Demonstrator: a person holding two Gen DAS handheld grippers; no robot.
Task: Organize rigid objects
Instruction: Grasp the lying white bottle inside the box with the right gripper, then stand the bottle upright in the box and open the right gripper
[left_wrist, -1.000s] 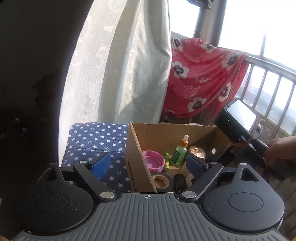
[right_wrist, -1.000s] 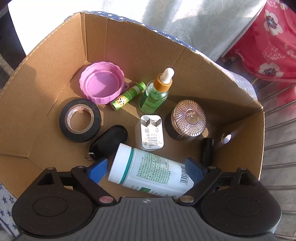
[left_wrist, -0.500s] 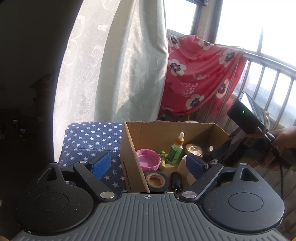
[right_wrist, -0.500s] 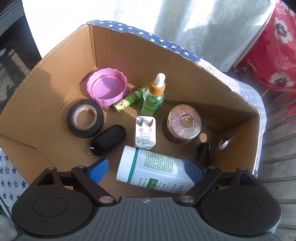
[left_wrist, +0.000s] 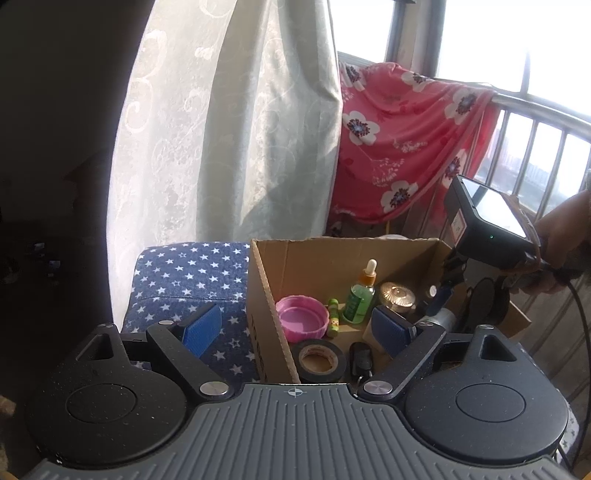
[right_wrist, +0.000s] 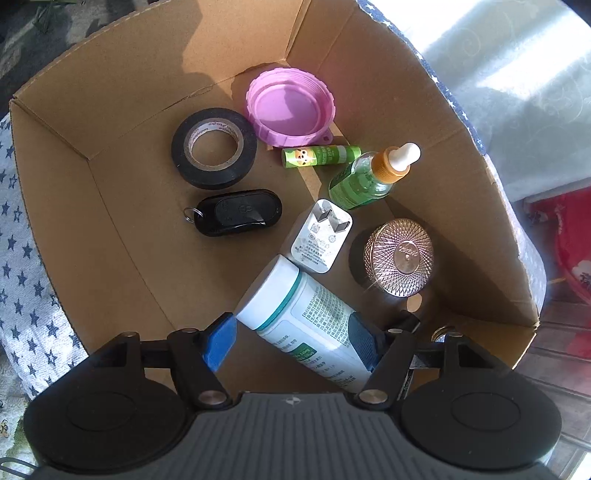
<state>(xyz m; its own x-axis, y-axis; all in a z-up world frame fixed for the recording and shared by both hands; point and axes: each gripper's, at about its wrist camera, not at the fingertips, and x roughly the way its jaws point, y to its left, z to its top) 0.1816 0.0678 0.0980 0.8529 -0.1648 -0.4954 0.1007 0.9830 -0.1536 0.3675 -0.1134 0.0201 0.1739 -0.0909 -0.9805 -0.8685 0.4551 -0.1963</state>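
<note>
Right wrist: right claw (right_wrist: 291, 341) closing around the white bottle (right_wrist: 295, 314), charger (right_wrist: 320, 242) touching its cap.

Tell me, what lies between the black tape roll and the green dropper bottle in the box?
The small green tube lies on the box floor between the tape roll and the dropper bottle; the right wrist view shows it best.

box (right_wrist: 129, 206): matt corrugated cardboard | tape roll (right_wrist: 214, 147): smooth black plastic film, paper core | lid (right_wrist: 291, 107): glossy pink plastic | jar cap (right_wrist: 399, 256): shiny faceted metal look | dropper bottle (right_wrist: 364, 179): clear glossy green | cushion cover (left_wrist: 192, 273): star-printed cloth
</note>
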